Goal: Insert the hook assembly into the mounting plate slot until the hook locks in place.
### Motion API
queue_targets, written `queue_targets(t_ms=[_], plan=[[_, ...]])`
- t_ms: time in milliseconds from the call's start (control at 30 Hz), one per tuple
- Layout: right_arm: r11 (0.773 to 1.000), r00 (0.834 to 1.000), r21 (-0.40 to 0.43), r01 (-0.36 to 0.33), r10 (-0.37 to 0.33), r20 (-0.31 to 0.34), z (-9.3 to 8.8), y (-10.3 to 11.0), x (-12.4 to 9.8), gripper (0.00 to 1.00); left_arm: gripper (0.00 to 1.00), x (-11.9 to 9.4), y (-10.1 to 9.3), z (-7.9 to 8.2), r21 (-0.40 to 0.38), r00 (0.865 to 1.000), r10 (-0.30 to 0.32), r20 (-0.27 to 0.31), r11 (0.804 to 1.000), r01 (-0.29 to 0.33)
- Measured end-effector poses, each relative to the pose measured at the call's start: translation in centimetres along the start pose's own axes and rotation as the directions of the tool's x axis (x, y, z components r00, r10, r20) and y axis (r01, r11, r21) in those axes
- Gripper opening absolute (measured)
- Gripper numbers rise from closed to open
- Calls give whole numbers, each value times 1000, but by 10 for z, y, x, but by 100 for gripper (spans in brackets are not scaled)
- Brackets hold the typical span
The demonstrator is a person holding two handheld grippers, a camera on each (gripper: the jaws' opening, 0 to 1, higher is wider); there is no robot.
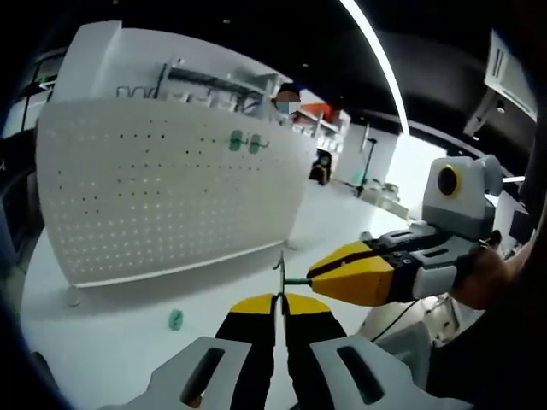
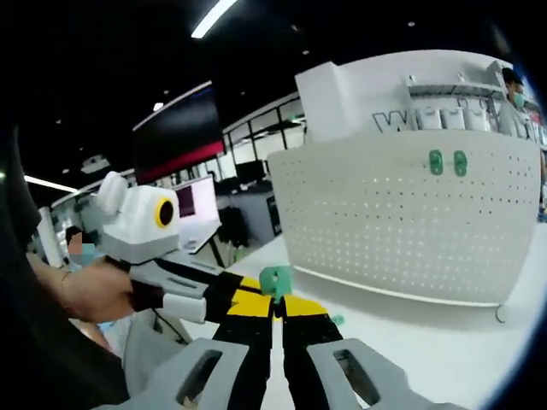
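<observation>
A: Hook assembly (image 1: 280,272) — thin metal wire with a green plastic head (image 2: 275,280), pinched between both grippers above the white table (image 1: 102,342). Looks light, wire stiff but probably bendable, plastic likely slick.

B: Gripper states?

A: Left gripper (image 1: 279,304) jaws pressed together on the wire's lower end. Right gripper (image 2: 275,301) jaws closed on the piece right under the green head; in the left gripper view it comes in from the right (image 1: 318,275).

B: Best hold?

A: My guess, near the head, low on the wire, so it doesn't twist.

B: What else is around?

A: Small green piece (image 1: 175,319) lying on the table, apart from the jaws. Farther back, the white pegboard mounting plate (image 1: 171,196) stands upright, two green pieces (image 2: 448,162) already on it near the top. Nothing between hook and plate. Shelving (image 1: 205,85) behind.
</observation>
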State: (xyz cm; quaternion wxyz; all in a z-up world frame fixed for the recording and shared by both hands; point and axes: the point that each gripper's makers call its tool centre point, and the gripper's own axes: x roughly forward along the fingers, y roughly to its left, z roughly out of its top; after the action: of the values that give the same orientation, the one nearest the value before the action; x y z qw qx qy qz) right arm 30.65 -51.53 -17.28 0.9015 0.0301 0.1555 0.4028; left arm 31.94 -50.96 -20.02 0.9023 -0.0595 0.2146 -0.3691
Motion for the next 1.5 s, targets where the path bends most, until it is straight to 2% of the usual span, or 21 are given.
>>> queue_targets(t_ms=[100, 233, 367, 700, 1233, 1400, 1467, 1500], plan=[[1000, 1000, -12, -6, 6, -15, -3, 1, 2, 2, 2, 0, -4, 5, -56, 1000, -20, 23, 998, 22], [1000, 1000, 1, -10, 10, 27, 5, 3, -3, 7, 2, 1, 0, 1, -46, 1000, -6, 6, 999, 6], [1000, 999, 4, -11, 11, 33, 7, 4, -2, 7, 2, 0, -2, 1, -82, 1000, -14, 16, 997, 15], [1000, 999, 8, -4, 3, 41, 10, 3, -2, 6, 2, -1, -3, 4, -104, 999, -19, 25, 994, 22], [998, 998, 64, -6, 2, 60, 11, -1, 1, 3, 2, -1, -8, 9, -101, 999, -30, 37, 994, 34], [994, 997, 106, -25, 16, 78, 13, 0, 2, 2, 2, -3, -9, 12, -62, 999, -17, 34, 998, 19], [994, 997, 107, -25, 17, 75, 12, 0, 2, 1, 2, -3, -7, 12, -37, 1000, -9, 23, 999, 10], [997, 997, 76, -22, 17, 75, 12, 0, 2, 1, 2, -3, -7, 12, -30, 1000, -6, 20, 1000, 6]])
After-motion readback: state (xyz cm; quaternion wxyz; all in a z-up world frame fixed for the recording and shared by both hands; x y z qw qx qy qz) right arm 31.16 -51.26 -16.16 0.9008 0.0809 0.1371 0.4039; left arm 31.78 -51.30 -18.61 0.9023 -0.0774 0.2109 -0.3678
